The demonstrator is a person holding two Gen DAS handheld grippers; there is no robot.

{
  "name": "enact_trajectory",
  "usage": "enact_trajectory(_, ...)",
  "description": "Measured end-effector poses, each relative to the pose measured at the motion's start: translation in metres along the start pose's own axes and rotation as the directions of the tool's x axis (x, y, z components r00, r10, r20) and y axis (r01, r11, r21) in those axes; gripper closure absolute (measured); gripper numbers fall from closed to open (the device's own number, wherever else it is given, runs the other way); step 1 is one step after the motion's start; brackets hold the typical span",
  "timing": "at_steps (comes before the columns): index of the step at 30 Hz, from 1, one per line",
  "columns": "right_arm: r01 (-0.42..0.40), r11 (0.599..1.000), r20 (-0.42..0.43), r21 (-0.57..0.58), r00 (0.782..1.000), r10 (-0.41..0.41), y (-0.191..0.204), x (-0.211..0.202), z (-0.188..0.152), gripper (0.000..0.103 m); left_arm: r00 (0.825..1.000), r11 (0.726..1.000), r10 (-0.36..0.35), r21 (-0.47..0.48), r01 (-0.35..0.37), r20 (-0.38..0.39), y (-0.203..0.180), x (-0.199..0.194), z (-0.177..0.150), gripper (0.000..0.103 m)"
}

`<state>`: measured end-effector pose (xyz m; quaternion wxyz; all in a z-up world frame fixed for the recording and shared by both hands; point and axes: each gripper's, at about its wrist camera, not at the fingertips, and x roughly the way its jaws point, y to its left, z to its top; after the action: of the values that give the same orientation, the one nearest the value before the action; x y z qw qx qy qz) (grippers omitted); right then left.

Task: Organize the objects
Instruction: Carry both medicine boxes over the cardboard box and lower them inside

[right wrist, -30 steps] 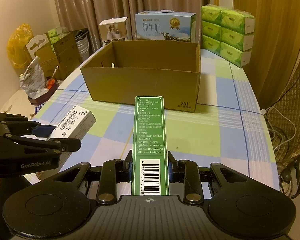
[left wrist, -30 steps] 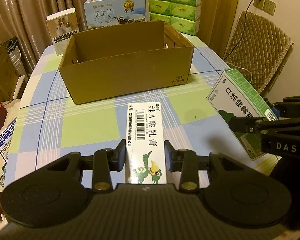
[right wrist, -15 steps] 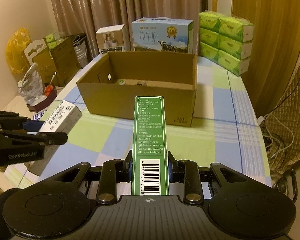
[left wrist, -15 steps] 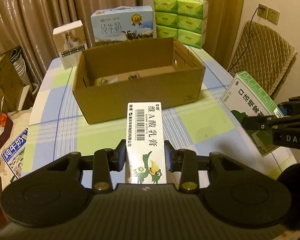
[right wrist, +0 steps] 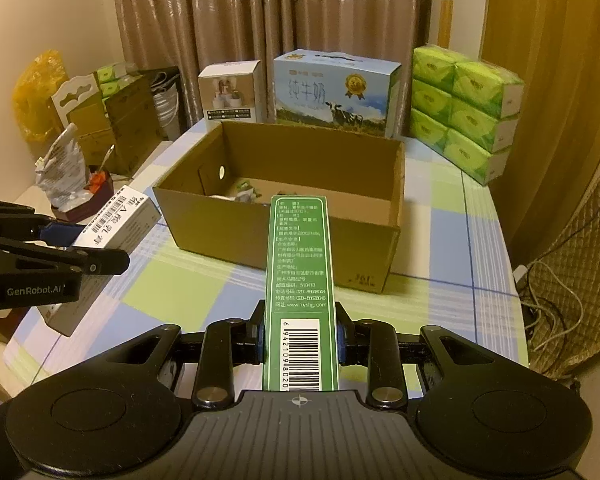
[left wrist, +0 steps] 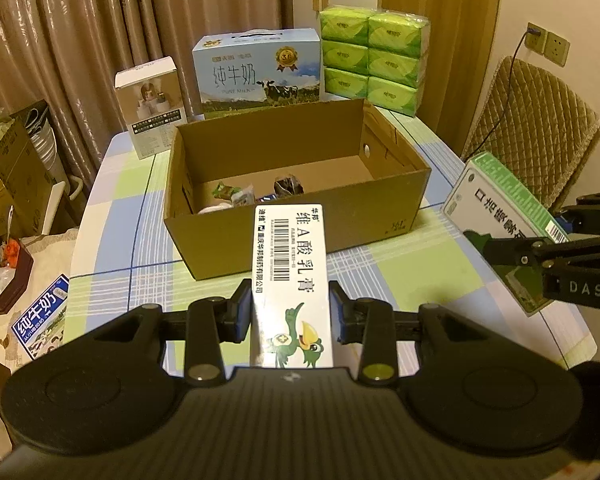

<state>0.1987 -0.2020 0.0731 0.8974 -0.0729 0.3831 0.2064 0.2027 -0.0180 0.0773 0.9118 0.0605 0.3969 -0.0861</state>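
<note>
My left gripper [left wrist: 290, 312] is shut on a white ointment box [left wrist: 290, 276] with a barcode and a green bird, held above the table in front of the open cardboard box [left wrist: 300, 216]. It also shows in the right wrist view [right wrist: 112, 232]. My right gripper [right wrist: 300, 332] is shut on a long green box [right wrist: 300, 280], also held up short of the cardboard box [right wrist: 284, 236]. The green box shows at the right of the left wrist view [left wrist: 504, 220]. Several small packets [left wrist: 252, 194] lie inside the cardboard box.
Behind the cardboard box stand a blue milk carton case [left wrist: 260, 72], a white product box [left wrist: 152, 108] and stacked green tissue packs [left wrist: 372, 60]. A checked cloth covers the table [left wrist: 112, 248]. A padded chair [left wrist: 536, 128] stands right; clutter and boxes [right wrist: 100, 120] stand left.
Both grippers have risen with their boxes and now look down into the cardboard box, so its contents show. The grips have not changed.
</note>
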Motion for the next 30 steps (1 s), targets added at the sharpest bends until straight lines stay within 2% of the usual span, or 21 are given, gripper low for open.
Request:
enact_trajectory(13,-0.003,1.000,0.004,-0.020,1.000,0.003,-0.006,0.018,0.027,0.076,1.000,0.999,-0.022,-0.026,0.022,0.002,0.016,0.014,0.032,0.070)
enact_trajectory(30,-0.013,1.000,0.001,-0.023,1.000,0.013,-0.017,0.046,0.057,0.076,0.999,0.999,-0.032,-0.025,0.032,-0.021,0.029,0.044,0.058,0.070)
